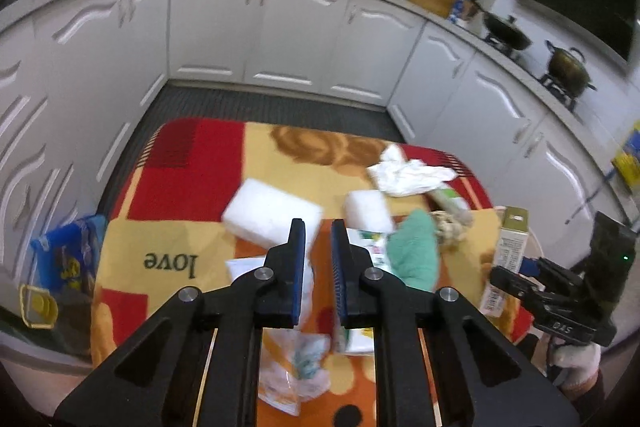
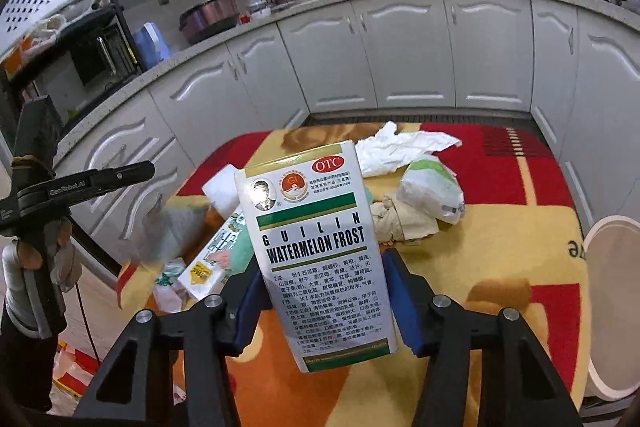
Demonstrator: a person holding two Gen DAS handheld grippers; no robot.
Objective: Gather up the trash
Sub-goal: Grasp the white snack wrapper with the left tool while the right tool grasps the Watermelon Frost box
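Readable print on the carton, the cloth and the tool
The medicine carton (image 2: pixel 316 255) reads "OTC" and "GUILIN WATERMELON FROST"; the cloth (image 1: pixel 132 247) on the surface says "love"; the left gripper (image 2: pixel 120 174) bears "GenRobot.AI".

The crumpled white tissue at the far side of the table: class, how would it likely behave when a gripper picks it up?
The crumpled white tissue looks thin and creased, so it is probably floppy and would sag from the pinch. It likely weighs very little. Its loose folds suggest that it may crush or tear rather than roll or tip.
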